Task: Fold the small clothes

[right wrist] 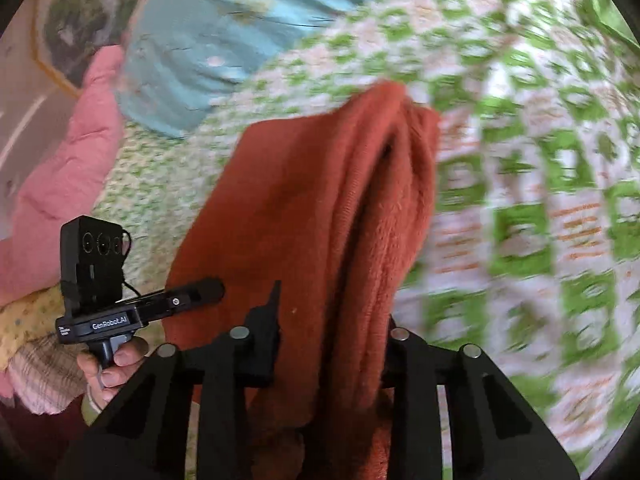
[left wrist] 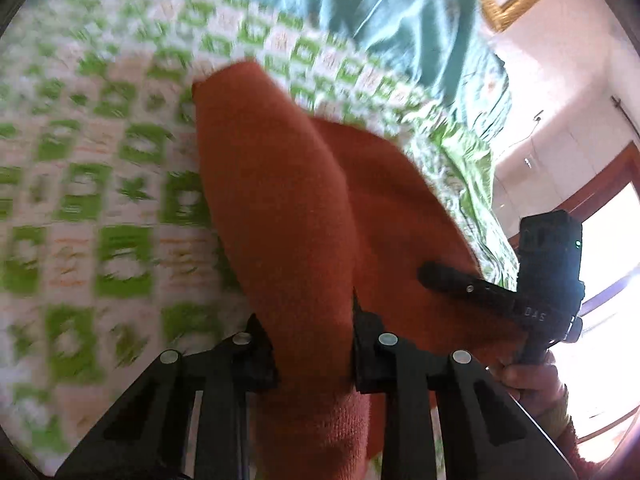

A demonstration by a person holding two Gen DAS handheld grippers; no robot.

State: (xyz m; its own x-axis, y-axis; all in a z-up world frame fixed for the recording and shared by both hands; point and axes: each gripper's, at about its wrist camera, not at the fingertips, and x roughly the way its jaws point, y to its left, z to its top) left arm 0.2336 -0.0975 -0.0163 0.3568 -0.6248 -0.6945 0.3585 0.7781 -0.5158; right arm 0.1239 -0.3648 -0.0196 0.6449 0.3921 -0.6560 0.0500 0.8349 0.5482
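Over on the far left in the right wrist view sits a rumpled pink quilted blanket [right wrist: 60, 168], and next to it a crumpled pale blue satin cloth [right wrist: 224, 40], both lying on the bed under its green-and-white checked bedspread [right wrist: 540, 184]. The spread is heavily blurred in both views. Nothing lies between the fingers and the garment; only the bedding surrounds it.

Centre stage is the rust-orange fleecy small garment [right wrist: 320, 200], lifted off the bedspread and hanging in long folds. In the right wrist view the right gripper [right wrist: 332, 344] has its black fingers [right wrist: 262, 344] clamped on a thick bunch of that fleece, which runs straight up between them. Off to its left, the left gripper [right wrist: 200, 292] reaches in from the side, its fingers touching the garment's edge, with the person's left hand [right wrist: 114, 364] on the handle.

In the left wrist view, the same picture: the left gripper [left wrist: 314, 356] pinches a fold of the garment [left wrist: 280, 208], fabric filling the gap between its fingers [left wrist: 260, 356]. To the right, the right gripper [left wrist: 444, 276] presses against the cloth, right hand [left wrist: 528, 376] below it.
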